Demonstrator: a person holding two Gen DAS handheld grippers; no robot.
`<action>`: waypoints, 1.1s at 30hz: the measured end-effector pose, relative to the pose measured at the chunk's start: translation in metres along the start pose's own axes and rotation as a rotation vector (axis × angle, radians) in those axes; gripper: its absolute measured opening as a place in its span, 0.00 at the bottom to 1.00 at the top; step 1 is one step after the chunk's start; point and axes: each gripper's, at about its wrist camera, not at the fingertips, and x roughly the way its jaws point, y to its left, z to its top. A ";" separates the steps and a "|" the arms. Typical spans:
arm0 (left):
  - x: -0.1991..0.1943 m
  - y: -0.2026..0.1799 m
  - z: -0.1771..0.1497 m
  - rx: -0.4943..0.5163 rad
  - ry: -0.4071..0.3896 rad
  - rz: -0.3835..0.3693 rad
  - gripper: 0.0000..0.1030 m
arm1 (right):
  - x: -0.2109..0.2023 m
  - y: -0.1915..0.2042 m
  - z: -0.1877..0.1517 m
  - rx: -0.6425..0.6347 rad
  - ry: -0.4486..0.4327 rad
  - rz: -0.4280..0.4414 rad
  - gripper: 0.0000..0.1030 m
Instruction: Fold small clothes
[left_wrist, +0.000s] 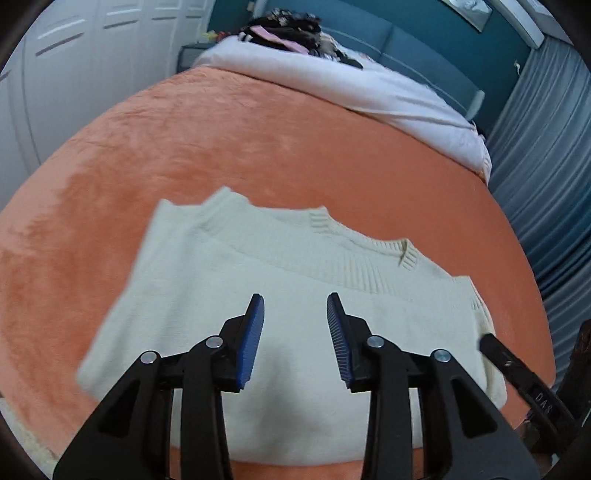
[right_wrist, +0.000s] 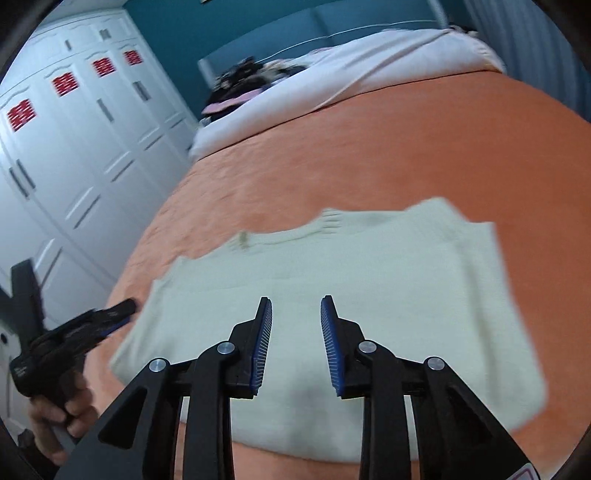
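Orange blanket (left_wrist: 280, 140) covers the bed; cream sweater (left_wrist: 258, 295) lies flat on it, folded, collar toward the white duvet (left_wrist: 354, 88). Left hand-held gripper (left_wrist: 295, 317) and right hand-held gripper (right_wrist: 296, 317) hang above the sweater, jaws partly apart, holding nothing.

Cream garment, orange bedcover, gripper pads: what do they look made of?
Sweater: looks like a soft knit, maybe wool or acrylic, matte cream; ribbed neckband shows the knit.
Bedcover: probably plush fleece, orange; the nap shows brushed lighter and darker patches.
Left gripper pads: blue, finely ridged, likely rubber or soft plastic, on black frames that look like moulded plastic with metal pivots.
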 end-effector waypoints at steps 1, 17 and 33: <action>0.019 -0.008 0.001 0.009 0.030 -0.021 0.33 | 0.024 0.010 0.005 -0.015 0.040 0.023 0.20; 0.049 0.084 0.007 -0.065 -0.047 0.094 0.33 | 0.006 -0.147 0.004 0.143 -0.017 -0.284 0.00; -0.021 0.164 -0.075 -0.521 -0.055 0.101 0.76 | 0.085 0.010 -0.010 -0.084 0.165 -0.134 0.14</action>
